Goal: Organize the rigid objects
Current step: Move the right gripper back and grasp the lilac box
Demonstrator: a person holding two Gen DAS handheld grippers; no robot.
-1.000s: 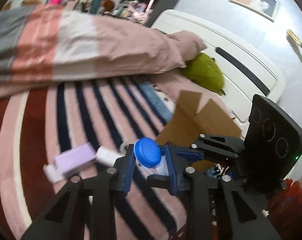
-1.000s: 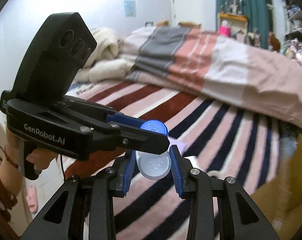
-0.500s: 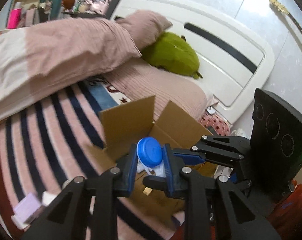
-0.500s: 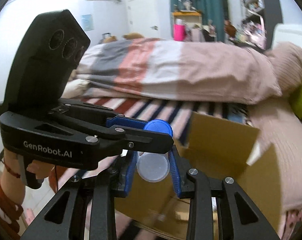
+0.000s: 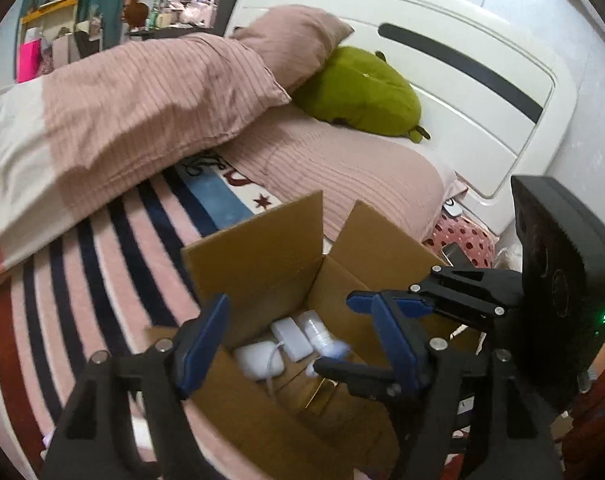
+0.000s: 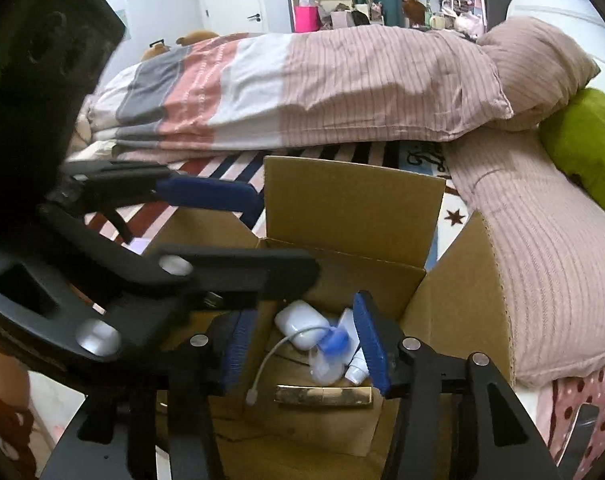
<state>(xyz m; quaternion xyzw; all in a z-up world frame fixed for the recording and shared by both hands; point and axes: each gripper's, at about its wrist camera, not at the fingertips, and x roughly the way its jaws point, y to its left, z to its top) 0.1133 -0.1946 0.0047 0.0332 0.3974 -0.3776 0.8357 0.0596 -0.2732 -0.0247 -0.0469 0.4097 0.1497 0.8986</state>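
Observation:
An open cardboard box (image 5: pixel 262 264) (image 6: pixel 354 208) stands on the striped bed. The small clear bottle with a blue cap (image 6: pixel 331 354) lies blurred inside it, beside a white case (image 6: pixel 300 322) with a cable, a white tube (image 6: pixel 356 368) and a gold bar (image 6: pixel 322 395). In the left wrist view the box holds white items (image 5: pixel 290 336). My left gripper (image 5: pixel 298 340) is open and empty above the box. My right gripper (image 6: pixel 302 350) is open and empty over it too, with the left gripper's fingers (image 6: pixel 210 194) crossing its view.
A pink and grey duvet (image 6: pixel 302 92) lies behind the box. A pink pillow (image 5: pixel 342 176) and a green plush (image 5: pixel 362 92) lie by the white headboard (image 5: pixel 462 80). A red-dotted pink cloth (image 5: pixel 462 240) lies at the bed's edge.
Both grippers have swung from the striped bedspread to above the box and opened. The blue-capped bottle they held has dropped into the box.

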